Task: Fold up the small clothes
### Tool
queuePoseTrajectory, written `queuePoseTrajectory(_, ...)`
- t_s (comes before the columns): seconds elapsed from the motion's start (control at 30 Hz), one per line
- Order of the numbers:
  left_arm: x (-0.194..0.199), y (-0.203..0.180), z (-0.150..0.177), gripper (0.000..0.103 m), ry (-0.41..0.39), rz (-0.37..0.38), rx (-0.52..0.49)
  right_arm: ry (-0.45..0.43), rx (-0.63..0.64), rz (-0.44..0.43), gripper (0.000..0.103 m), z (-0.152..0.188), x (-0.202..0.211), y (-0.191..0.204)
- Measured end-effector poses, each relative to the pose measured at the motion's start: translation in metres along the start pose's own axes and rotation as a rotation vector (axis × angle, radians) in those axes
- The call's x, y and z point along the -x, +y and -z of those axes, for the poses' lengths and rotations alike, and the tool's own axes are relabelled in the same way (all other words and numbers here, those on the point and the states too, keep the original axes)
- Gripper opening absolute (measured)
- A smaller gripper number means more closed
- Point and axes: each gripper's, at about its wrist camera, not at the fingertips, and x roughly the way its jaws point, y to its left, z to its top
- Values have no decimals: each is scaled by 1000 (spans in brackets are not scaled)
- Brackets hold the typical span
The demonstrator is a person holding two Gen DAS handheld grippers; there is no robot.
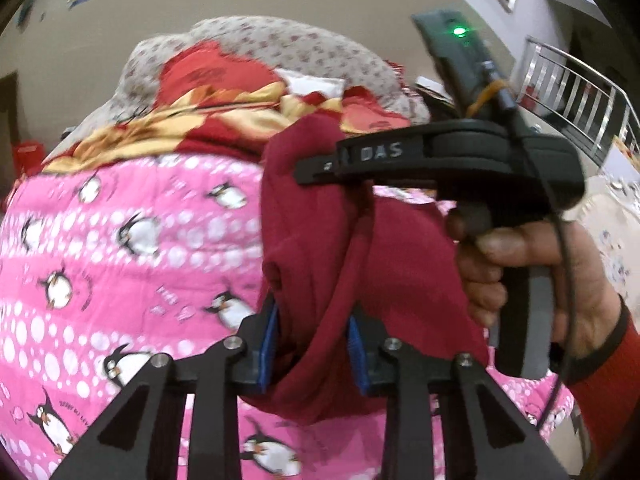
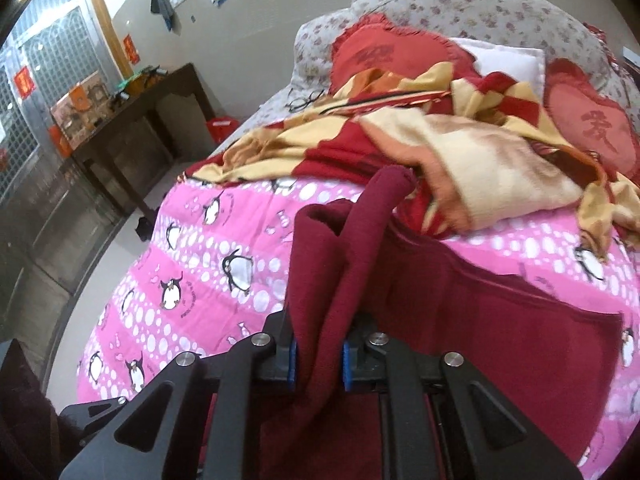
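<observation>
A dark red garment (image 1: 316, 248) hangs bunched between my two grippers above the pink penguin quilt (image 1: 120, 248). My left gripper (image 1: 314, 350) is shut on a fold of it between its blue pads (image 1: 266, 348). The right gripper, held in a hand, shows in the left wrist view (image 1: 440, 156) just above and right, with the cloth draped from its tip. In the right wrist view my right gripper (image 2: 319, 362) is shut on a thick fold of the garment (image 2: 340, 248); the rest of the cloth (image 2: 500, 320) trails to the right over the quilt (image 2: 200, 260).
A red and yellow blanket (image 2: 440, 136) lies crumpled across the bed behind the garment. Red heart cushions (image 2: 588, 120) and a white pillow (image 2: 508, 60) rest against the floral headboard (image 2: 440, 4). Glasses (image 2: 306, 100) lie near the headboard. A dark wooden table (image 2: 132, 120) stands left of the bed.
</observation>
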Motion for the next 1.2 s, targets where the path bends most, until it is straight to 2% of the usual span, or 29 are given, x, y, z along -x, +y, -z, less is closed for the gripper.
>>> queuePoseTrajectory(0.17, -7, -37, -11, 28, 4, 77, -28, -37, -11, 24, 25, 1, 34, -26)
queuePoseTrajectory(0.4, -30, -91, -14, 27, 44, 173, -60, -60, -12, 108, 24, 16, 77, -71)
queuePoseTrajectory(0.6, -67, -139, -2, 27, 116, 194, -115, -45, -53, 146, 24, 39, 89, -116)
queuePoseTrajectory(0.83, -105, -164, 20, 29, 210, 190, -149, -8, -114, 182, 24, 71, 74, -158)
queuePoseTrajectory(0.9, -107, -165, 24, 33, 255, 205, -150, 13, -129, 195, 24, 81, 63, -170)
queuePoseTrajectory(0.93, -105, -163, 25, 35, 267, 215, -149, 15, -143, 194, 28, 85, 61, -175)
queuePoseTrajectory(0.97, -99, -161, 26, 39, 268, 223, -154, -1, -175, 188, 39, 91, 63, -182)
queuePoseTrajectory(1.0, -91, -159, 27, 45, 261, 225, -166, -15, -200, 191, 43, 94, 67, -187)
queuePoseTrajectory(1.1, -64, -147, 26, 59, 191, 177, -220, -60, -287, 170, 44, 104, 94, -198)
queuePoseTrajectory(1.2, -50, -129, 24, 62, 145, 100, -260, -88, -258, 143, 45, 113, 120, -186)
